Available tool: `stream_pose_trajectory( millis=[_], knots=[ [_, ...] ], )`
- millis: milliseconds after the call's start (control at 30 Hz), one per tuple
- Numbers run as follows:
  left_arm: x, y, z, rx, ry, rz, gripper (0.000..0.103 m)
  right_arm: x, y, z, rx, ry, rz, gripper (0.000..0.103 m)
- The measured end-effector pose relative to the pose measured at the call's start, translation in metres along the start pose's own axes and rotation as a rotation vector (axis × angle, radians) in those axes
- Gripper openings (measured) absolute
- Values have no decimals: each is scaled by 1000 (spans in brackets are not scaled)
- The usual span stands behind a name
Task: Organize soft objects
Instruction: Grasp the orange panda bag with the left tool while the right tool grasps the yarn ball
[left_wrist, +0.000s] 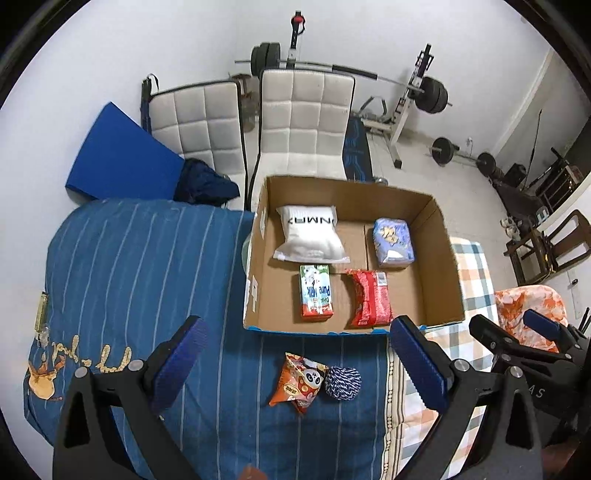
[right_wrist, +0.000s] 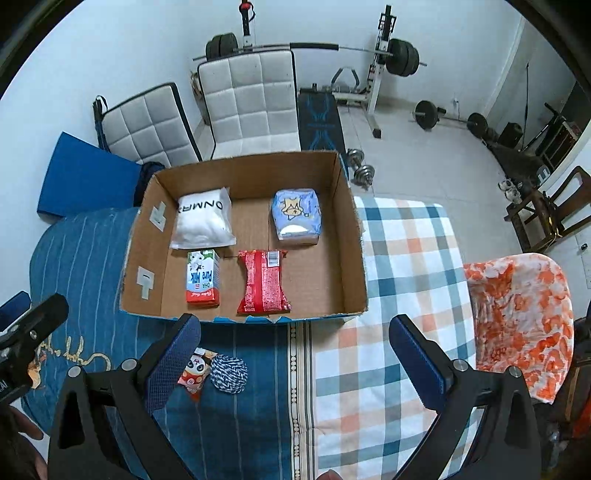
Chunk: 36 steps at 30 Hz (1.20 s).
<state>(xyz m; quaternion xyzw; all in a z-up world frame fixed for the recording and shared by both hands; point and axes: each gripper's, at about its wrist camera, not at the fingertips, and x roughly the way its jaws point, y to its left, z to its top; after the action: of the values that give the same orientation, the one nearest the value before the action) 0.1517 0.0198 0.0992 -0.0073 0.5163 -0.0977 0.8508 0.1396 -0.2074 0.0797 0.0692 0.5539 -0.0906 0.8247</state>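
Both grippers, left gripper and right gripper, spread wide, empty, clear above cardboard box near edge.

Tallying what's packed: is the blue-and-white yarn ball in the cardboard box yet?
Out. The blue-and-white yarn ball lies on the striped blue bedding, in front of the cardboard box.

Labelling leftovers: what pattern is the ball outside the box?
Blue-and-white twisted twine ball, clearest in the right wrist view.

White chairs, barbell rack
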Motion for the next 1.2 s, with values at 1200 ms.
stream_pose_trajectory(
  millis=[1200],
  knots=[
    [141,46,-100,-66,354,171,102,237,57,-116,168,534,319,62]
  ],
)
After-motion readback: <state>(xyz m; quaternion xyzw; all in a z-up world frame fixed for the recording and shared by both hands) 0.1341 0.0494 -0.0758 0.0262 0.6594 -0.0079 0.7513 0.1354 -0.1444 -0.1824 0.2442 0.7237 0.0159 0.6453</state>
